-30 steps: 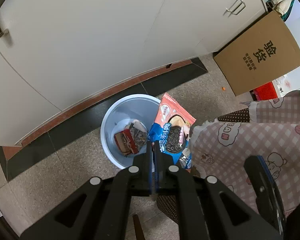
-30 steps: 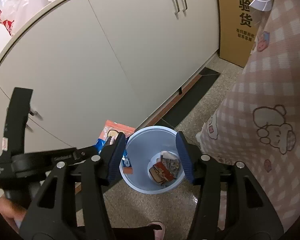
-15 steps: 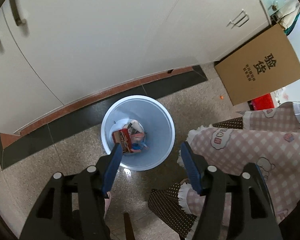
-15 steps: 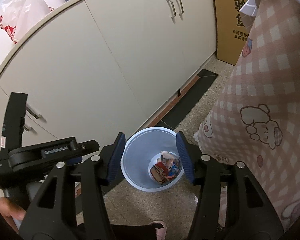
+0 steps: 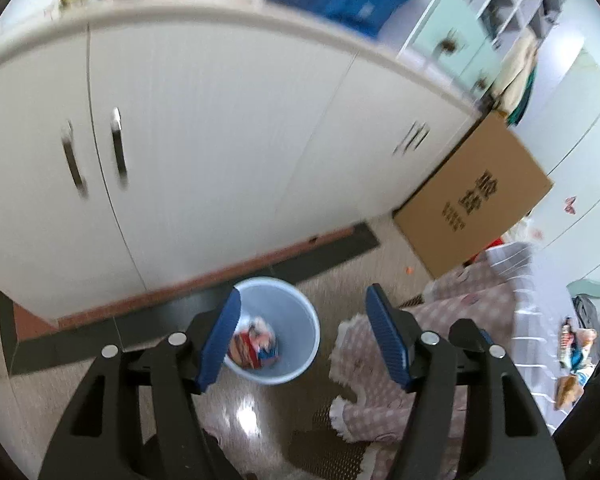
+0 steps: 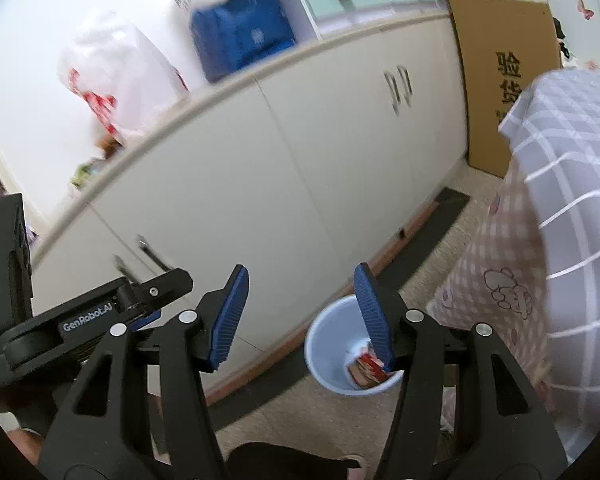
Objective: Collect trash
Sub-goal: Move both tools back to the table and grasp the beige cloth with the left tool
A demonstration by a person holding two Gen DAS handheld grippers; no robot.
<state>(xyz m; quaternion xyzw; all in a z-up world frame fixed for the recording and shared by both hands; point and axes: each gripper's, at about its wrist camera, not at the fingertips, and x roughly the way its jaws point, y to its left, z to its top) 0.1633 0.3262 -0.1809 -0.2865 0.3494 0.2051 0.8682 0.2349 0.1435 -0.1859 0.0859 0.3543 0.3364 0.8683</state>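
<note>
A pale blue trash bin [image 5: 290, 312] stands on the floor by the white cabinets, with snack wrappers [image 5: 254, 344] inside. It also shows in the right wrist view [image 6: 332, 344], with wrappers [image 6: 366, 368] at its bottom. My left gripper [image 5: 302, 338] is open and empty, high above the bin. My right gripper [image 6: 300, 316] is open and empty, raised to the bin's left. The left gripper's body shows at the left of the right wrist view [image 6: 84, 316]. More wrappers [image 5: 572, 350] lie on the checked tablecloth at the far right.
White cabinets [image 5: 220, 140] run behind the bin. A cardboard box [image 5: 476, 200] leans at their right end. A table with a pink checked cloth [image 6: 560, 240] stands right of the bin. A blue pack [image 6: 240, 36] and a white bag [image 6: 112, 68] sit on the counter.
The left gripper opened and dropped the cookie bag into the bin. Both grippers have since risen and tilted up, so the bin looks smaller and the counter top shows.
</note>
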